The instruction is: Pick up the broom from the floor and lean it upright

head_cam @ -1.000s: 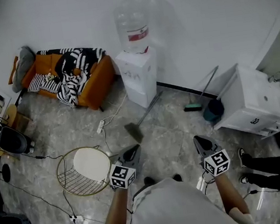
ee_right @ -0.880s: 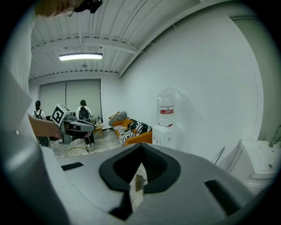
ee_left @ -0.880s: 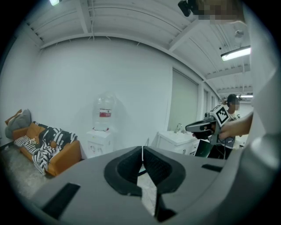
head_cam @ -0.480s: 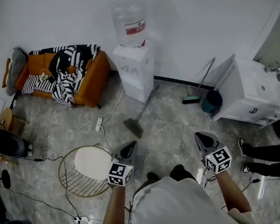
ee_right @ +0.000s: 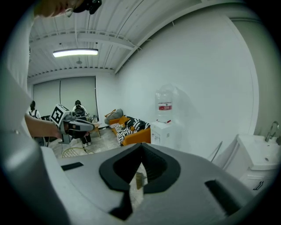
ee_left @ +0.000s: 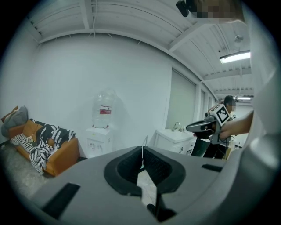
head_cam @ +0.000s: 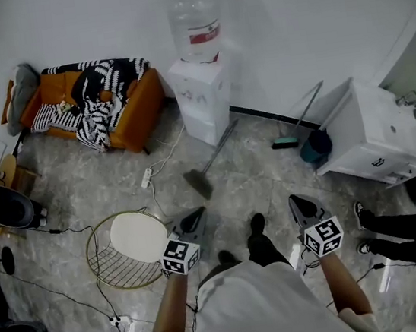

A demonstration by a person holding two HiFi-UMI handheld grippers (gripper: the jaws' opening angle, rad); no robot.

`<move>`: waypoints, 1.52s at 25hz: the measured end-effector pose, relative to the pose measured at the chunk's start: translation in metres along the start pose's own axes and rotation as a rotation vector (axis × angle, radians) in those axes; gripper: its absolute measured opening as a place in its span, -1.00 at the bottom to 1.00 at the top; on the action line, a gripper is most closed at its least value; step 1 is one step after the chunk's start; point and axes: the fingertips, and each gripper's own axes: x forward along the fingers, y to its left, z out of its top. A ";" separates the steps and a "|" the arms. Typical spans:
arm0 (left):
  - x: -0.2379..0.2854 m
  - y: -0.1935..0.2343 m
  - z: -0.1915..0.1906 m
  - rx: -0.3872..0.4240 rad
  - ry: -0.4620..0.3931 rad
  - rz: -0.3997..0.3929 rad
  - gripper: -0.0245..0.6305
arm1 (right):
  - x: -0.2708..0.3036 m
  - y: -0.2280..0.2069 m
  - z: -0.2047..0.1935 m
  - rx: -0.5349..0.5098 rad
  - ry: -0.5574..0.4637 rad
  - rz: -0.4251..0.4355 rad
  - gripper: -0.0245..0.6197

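Two grippers sit low in the head view, one in each of our hands, and both are empty. The left gripper [head_cam: 196, 215] has its jaws pressed together with nothing between them. The right gripper [head_cam: 298, 202] likewise shows its tips meeting in its own view, holding nothing. Both point forward over the grey marbled floor [head_cam: 264, 184], well apart from one another, with our dark shoe [head_cam: 256, 224] between them. The broom [head_cam: 209, 163] lies flat on the floor ahead of us, its bristle head toward us and its thin handle slanting away to the foot of the white water dispenser [head_cam: 204, 108]; neither gripper touches it. Through the narrow slot behind the right jaws we see a small straw-coloured shape that is probably that bristle head, though it is too small to be sure. Beside the left gripper stands a round wire-framed table [head_cam: 100, 272], and an orange sofa [head_cam: 139, 111] with a striped blanket [head_cam: 101, 115] sits against the wall. To the right, a white cabinet [head_cam: 374, 146] has a teal bucket [head_cam: 315, 146] just beside it.
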 end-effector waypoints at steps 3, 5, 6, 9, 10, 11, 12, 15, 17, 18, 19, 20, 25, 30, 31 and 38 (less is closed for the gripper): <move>0.008 0.000 -0.002 -0.005 0.010 0.002 -0.89 | 0.010 -0.005 0.001 0.000 0.002 0.017 -0.92; 0.017 0.000 -0.001 -0.004 0.016 0.001 -0.89 | 0.018 -0.013 0.002 0.004 0.003 0.022 -0.92; 0.022 0.000 -0.001 -0.005 0.019 0.001 -0.89 | 0.022 -0.016 0.002 0.006 0.004 0.026 -0.92; 0.038 0.000 0.001 -0.007 0.031 0.003 -0.89 | 0.034 -0.029 0.003 0.007 0.005 0.039 -0.92; 0.045 0.001 0.001 -0.007 0.035 0.005 -0.89 | 0.037 -0.035 0.003 0.010 0.006 0.044 -0.92; 0.053 0.001 0.003 -0.008 0.040 0.007 -0.89 | 0.040 -0.042 0.003 0.013 0.007 0.049 -0.92; 0.061 0.001 0.005 -0.010 0.043 0.011 -0.89 | 0.044 -0.049 0.003 0.016 0.010 0.053 -0.92; 0.088 0.002 0.014 -0.013 0.049 0.021 -0.89 | 0.054 -0.078 0.005 0.022 0.014 0.063 -0.92; 0.107 0.001 0.019 -0.011 0.053 0.029 -0.89 | 0.062 -0.099 0.007 0.026 0.012 0.069 -0.92; 0.116 0.001 0.021 -0.010 0.056 0.034 -0.89 | 0.067 -0.109 0.009 0.029 0.010 0.073 -0.92; 0.125 0.001 0.024 -0.009 0.060 0.040 -0.89 | 0.071 -0.119 0.011 0.031 0.008 0.078 -0.92; 0.134 0.000 0.027 -0.009 0.063 0.045 -0.89 | 0.075 -0.128 0.013 0.033 0.006 0.084 -0.92; 0.178 -0.009 0.042 -0.003 0.075 0.073 -0.89 | 0.091 -0.175 0.020 0.028 -0.010 0.117 -0.92; 0.217 -0.024 0.050 0.003 0.091 0.067 -0.89 | 0.096 -0.215 0.017 0.038 -0.018 0.125 -0.92; 0.223 -0.027 0.052 0.005 0.095 0.064 -0.89 | 0.095 -0.221 0.016 0.044 -0.019 0.123 -0.92; 0.258 -0.037 0.062 0.045 0.130 0.035 -0.89 | 0.091 -0.252 0.006 0.078 -0.017 0.102 -0.92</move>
